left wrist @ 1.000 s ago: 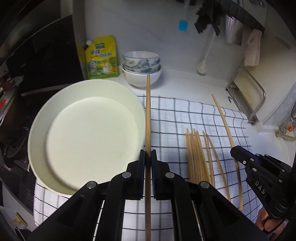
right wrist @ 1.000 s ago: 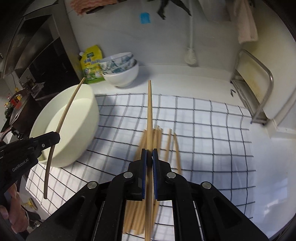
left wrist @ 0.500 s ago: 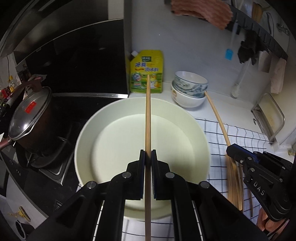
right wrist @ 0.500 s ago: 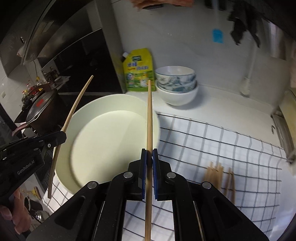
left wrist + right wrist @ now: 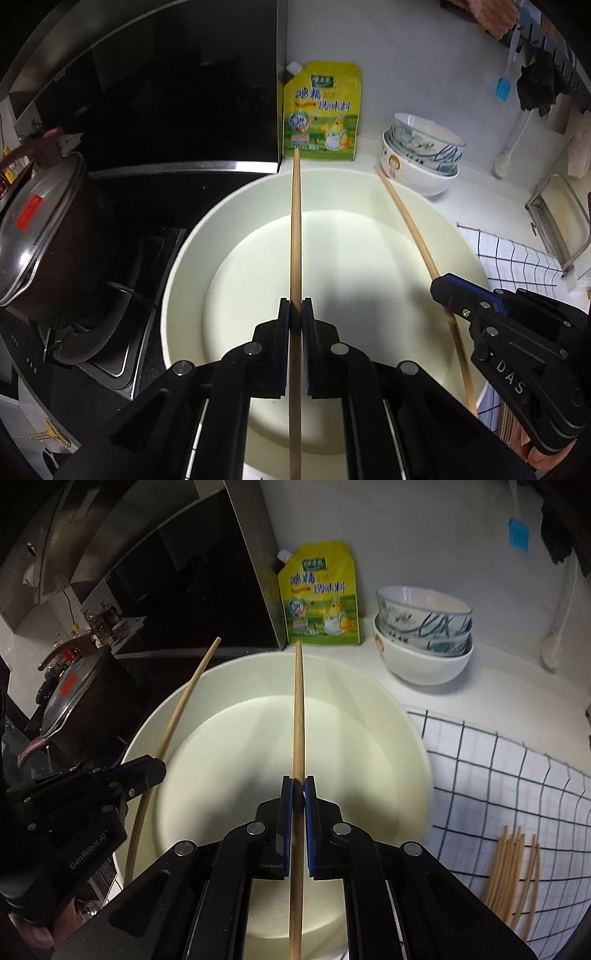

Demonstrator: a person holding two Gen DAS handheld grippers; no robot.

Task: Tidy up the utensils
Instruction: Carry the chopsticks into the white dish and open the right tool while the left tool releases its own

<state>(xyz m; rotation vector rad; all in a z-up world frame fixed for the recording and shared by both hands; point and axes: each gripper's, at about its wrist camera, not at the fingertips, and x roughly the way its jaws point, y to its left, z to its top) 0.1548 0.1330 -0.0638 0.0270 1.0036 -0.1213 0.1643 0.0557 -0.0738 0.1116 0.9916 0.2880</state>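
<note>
The left gripper is clenching one chopstick and the right gripper is clenching another chopstick, both above the white basin. More chopsticks are lying on the checked cloth. Behind, stacked bowls are standing beside a yellow pouch.

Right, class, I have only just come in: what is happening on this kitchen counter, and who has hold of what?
A person is sorting chopsticks with two hand-held grippers. The left gripper is shut on one chopstick, and the right gripper is shut on another chopstick. Both are held above the wide white basin, which looks empty. More chopsticks lie on the checked cloth beside it.
</note>
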